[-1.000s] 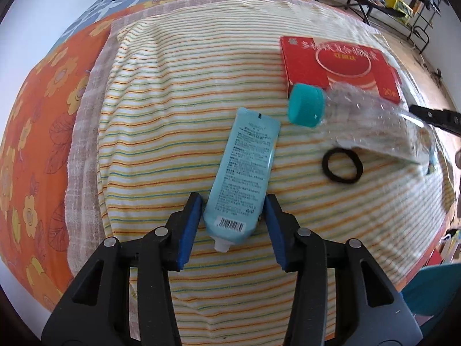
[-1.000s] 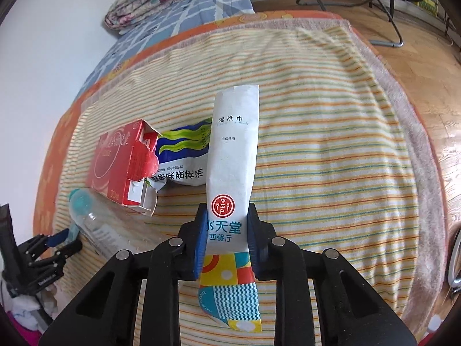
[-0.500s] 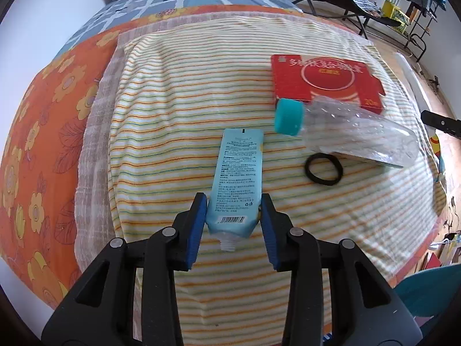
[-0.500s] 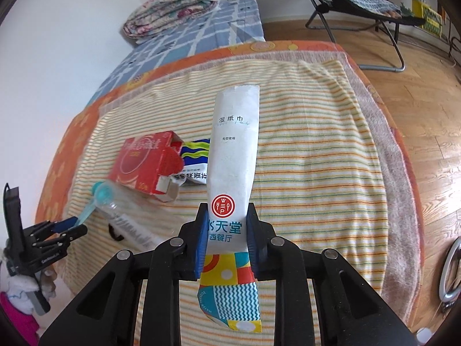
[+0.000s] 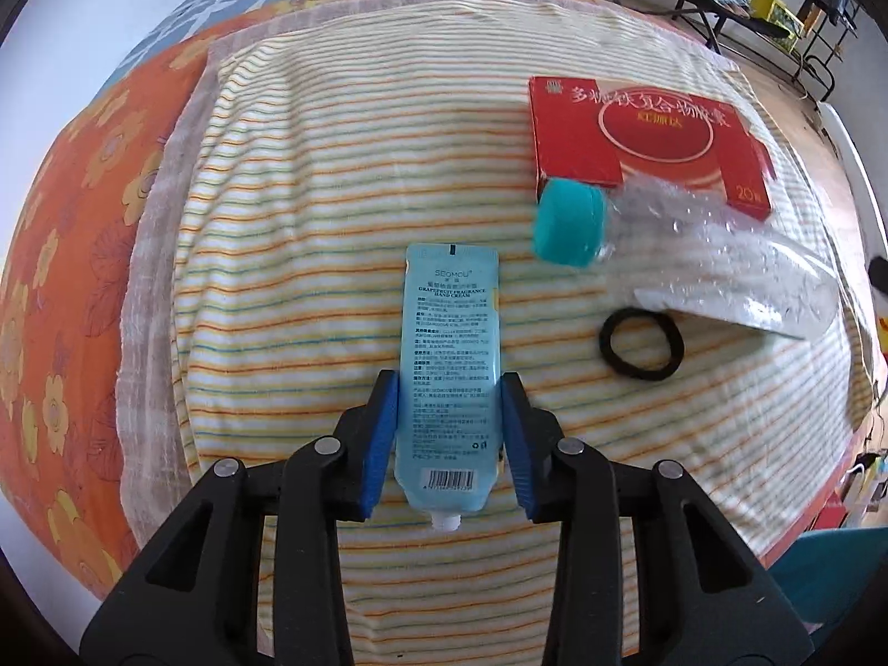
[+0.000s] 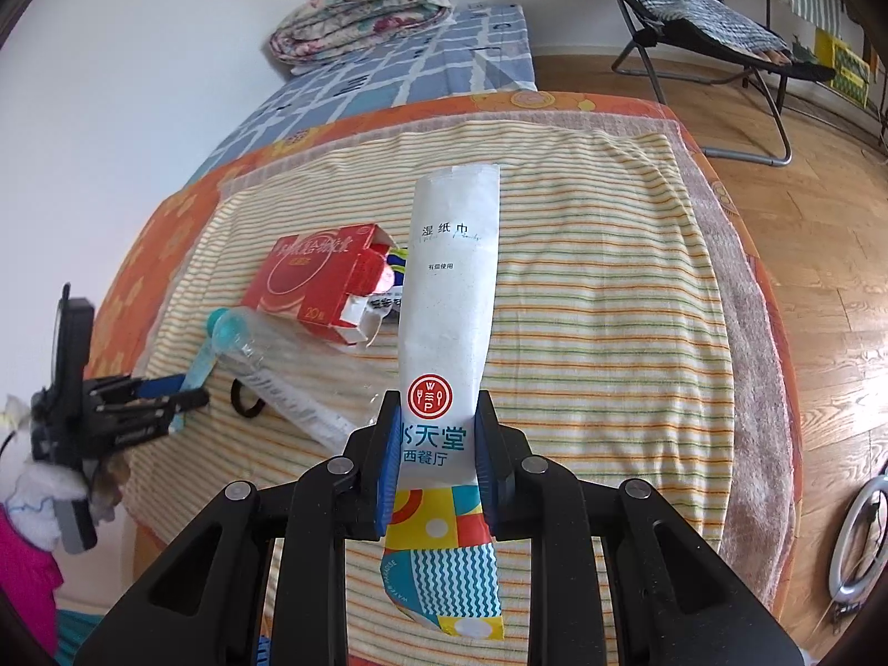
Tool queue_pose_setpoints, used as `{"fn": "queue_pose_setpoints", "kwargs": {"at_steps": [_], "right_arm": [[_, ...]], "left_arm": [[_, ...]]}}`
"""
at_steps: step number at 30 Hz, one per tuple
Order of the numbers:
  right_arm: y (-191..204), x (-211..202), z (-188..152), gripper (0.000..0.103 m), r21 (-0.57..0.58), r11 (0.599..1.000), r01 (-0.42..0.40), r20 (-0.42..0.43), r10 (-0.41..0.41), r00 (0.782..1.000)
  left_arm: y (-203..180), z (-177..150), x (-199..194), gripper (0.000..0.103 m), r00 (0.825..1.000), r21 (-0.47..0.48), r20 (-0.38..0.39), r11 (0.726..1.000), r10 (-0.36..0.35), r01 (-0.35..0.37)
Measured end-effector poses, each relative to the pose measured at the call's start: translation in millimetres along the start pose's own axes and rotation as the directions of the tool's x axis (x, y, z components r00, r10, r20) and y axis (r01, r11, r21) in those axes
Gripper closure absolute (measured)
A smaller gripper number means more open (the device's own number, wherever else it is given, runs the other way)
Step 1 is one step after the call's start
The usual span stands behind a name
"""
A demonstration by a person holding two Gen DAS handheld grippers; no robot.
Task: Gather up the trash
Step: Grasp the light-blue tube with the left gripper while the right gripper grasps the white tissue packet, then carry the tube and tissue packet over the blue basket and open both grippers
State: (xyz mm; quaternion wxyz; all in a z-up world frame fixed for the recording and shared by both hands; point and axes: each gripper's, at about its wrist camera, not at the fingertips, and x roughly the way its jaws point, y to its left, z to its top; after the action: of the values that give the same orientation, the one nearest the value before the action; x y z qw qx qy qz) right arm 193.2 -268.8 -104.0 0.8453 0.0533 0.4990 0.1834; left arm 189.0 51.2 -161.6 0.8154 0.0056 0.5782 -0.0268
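Observation:
My left gripper (image 5: 448, 388) is shut on a light blue hand cream tube (image 5: 449, 344) and holds it above the striped blanket (image 5: 311, 233). My right gripper (image 6: 438, 416) is shut on a long white wet-wipe packet (image 6: 449, 299), held well above the bed. On the blanket lie a red carton (image 5: 644, 133), a crushed clear bottle with a teal cap (image 5: 566, 227) and a black hair tie (image 5: 641, 341). The right wrist view shows the red carton (image 6: 311, 277) open-ended, the bottle (image 6: 277, 372), a wrapper (image 6: 397, 272) behind it, and the left gripper (image 6: 166, 394).
The bed has an orange flowered cover (image 5: 66, 211) and a blue checked sheet (image 6: 422, 61) with a folded quilt (image 6: 361, 11). A folding chair (image 6: 710, 22) stands on the wooden floor (image 6: 821, 255). A ring light (image 6: 860, 544) lies at right.
Both grippers have risen away from the bed with their items. The left jaws closed on the tube, which was lying loose between them one second ago.

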Motion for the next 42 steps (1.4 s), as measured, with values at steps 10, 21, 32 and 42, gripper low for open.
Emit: {"fn": "queue_pose_setpoints", "kwargs": {"at_steps": [10,21,32,42], "right_arm": [[1,-18,-9,0.081,-0.014,0.999,-0.034,0.008,0.034,0.999],[35,-50,-43,0.081,-0.085,0.991,-0.101,0.011,0.102,0.995],[71,-78,-104,0.081,-0.183,0.966,-0.181,-0.011,0.182,0.983],[70,-73,-163,0.081,-0.210,0.959,-0.189,-0.086,0.174,0.981]], "left_arm": [[-2,-17,-33,0.066,0.998,0.025,0.058,1.000,-0.003,0.001],[-30,-53,-96,0.066,0.987,0.066,0.139,0.995,-0.083,0.074],[-67,-121,-133,0.066,0.974,0.112,0.179,0.987,-0.137,0.118],[-86,-190,-130,0.066,0.970,0.090,0.135,0.978,-0.200,0.188]]}}
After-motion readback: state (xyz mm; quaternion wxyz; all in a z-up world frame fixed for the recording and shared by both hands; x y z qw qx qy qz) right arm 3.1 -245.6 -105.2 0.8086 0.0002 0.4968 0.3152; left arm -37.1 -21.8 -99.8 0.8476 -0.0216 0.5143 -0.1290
